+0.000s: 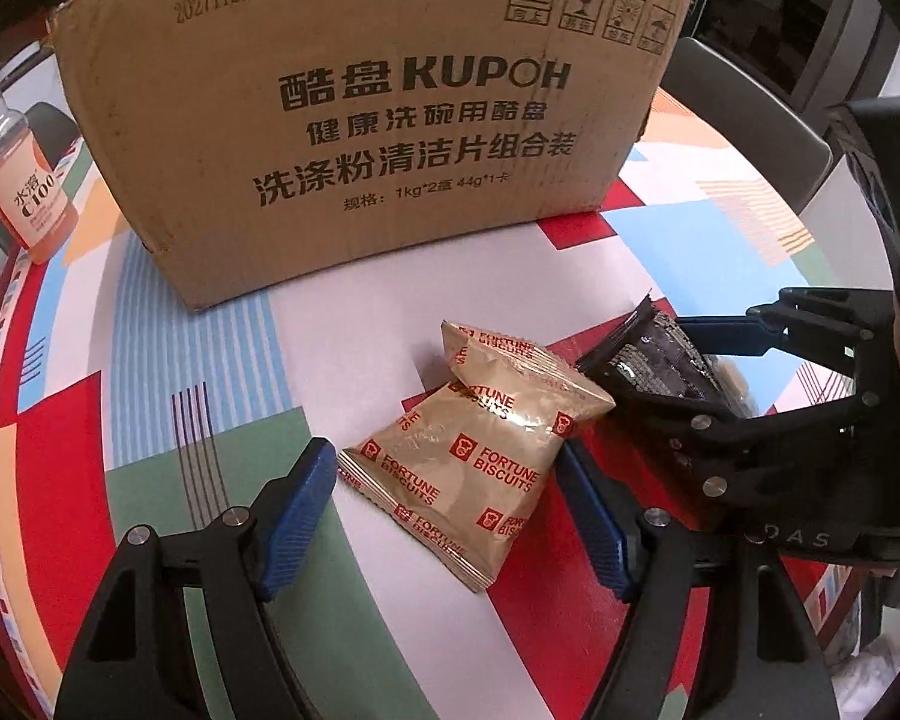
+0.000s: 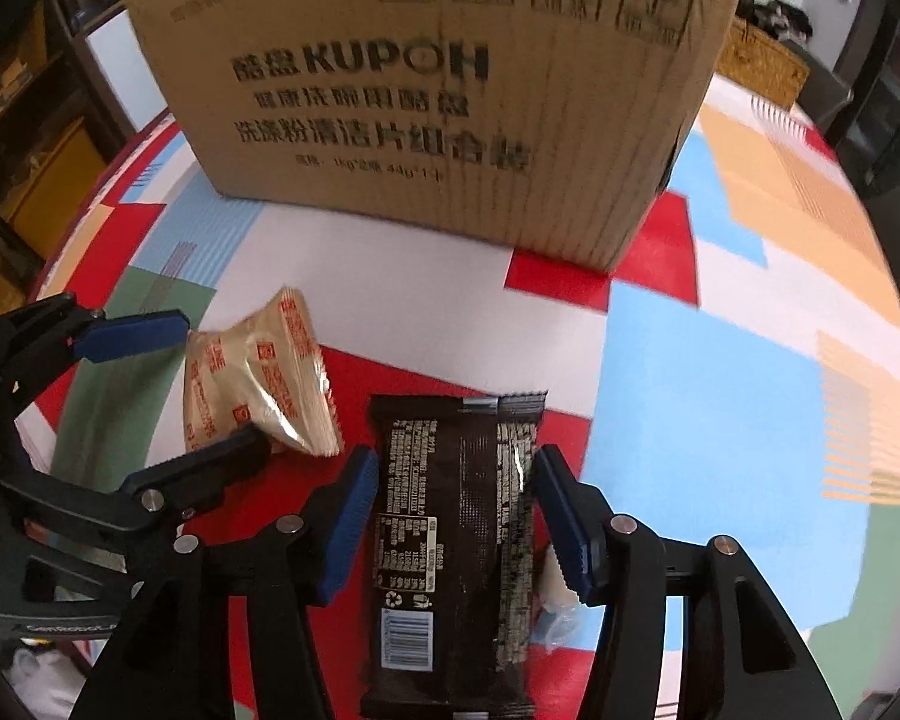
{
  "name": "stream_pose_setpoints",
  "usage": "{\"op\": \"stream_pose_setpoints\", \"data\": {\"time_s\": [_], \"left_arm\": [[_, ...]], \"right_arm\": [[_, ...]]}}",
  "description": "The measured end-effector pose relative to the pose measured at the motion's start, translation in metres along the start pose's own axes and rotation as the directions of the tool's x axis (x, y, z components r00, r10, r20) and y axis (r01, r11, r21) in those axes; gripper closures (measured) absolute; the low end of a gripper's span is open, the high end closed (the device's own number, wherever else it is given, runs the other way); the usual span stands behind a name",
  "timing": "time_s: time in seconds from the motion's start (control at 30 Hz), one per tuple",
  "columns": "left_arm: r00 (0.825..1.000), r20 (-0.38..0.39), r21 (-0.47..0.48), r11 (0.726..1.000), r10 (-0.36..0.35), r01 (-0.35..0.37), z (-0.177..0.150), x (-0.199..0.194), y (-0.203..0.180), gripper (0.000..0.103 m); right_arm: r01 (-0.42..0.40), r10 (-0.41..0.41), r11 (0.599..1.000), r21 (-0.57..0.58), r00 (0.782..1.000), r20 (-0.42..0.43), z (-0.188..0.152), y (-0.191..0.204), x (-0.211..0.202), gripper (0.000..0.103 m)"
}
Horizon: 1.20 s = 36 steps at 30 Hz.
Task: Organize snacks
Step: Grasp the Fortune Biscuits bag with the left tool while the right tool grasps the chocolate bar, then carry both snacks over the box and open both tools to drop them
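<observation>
Step in hand, as I judge it: both pickups being set up at once, one snack per hand, with the cardboard box (image 1: 354, 120) the likely drop spot. No snack is lifted yet.

Largest first. Cardboard box stands upright at the back of the bench (image 1: 390, 312), printed side facing the cameras; its top is out of view, so I cannot tell whether it is open. An orange drink bottle (image 1: 27, 180) stands just left of the box.

In front of the box, two gold Fortune Biscuits packets (image 1: 480, 450) lie on the bench, one overlapping the other. Right of them, also in front of the box, lies a dark brown snack wrapper (image 2: 456, 528), back label up.

Left hand-held gripper (image 1: 450, 504): spread wide, blue pads on either side of the nearer gold packet, a gap visible on the left side, right pad very near or touching the packet edge. Holds nothing.

Right hand-held gripper (image 2: 456, 516): partly open, straddling the dark wrapper, pads just beside its long edges; contact too close to call. Wrapper flat on the bench, not gripped.

Next move calls for closing each pair of fingers squarely on its packet, then lifting toward the box. Risks: foil slipping, or the left grip dragging the overlapping packet along.
</observation>
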<state>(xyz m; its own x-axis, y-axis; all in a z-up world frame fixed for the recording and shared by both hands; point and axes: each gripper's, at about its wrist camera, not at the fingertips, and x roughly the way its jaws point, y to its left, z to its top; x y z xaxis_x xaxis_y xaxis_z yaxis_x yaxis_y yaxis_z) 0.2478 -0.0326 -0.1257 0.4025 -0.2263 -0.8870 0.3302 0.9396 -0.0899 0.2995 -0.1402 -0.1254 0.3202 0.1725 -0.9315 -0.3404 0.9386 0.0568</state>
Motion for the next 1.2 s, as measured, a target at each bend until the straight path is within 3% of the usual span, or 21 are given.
{"op": "stream_pose_setpoints", "data": {"time_s": [0.3, 0.77, 1.2], "left_arm": [[1.0, 0.018, -0.049, 0.998, -0.025, 0.025, 0.0, 0.0, 0.006, 0.046], [0.993, 0.117, -0.075, 0.997, -0.006, 0.014, 0.001, -0.04, 0.0, 0.047], [0.971, 0.239, -0.061, 0.998, 0.021, -0.006, 0.011, -0.089, -0.007, 0.047]], "right_arm": [[0.018, -0.018, 1.0, 0.014, 0.999, 0.03, -0.003, 0.002, -0.001, 0.053], [0.011, -0.022, 0.997, 0.074, 0.987, 0.161, -0.016, -0.011, -0.051, 0.053], [-0.002, -0.03, 0.994, 0.114, 0.959, 0.283, -0.015, -0.01, -0.09, 0.054]]}}
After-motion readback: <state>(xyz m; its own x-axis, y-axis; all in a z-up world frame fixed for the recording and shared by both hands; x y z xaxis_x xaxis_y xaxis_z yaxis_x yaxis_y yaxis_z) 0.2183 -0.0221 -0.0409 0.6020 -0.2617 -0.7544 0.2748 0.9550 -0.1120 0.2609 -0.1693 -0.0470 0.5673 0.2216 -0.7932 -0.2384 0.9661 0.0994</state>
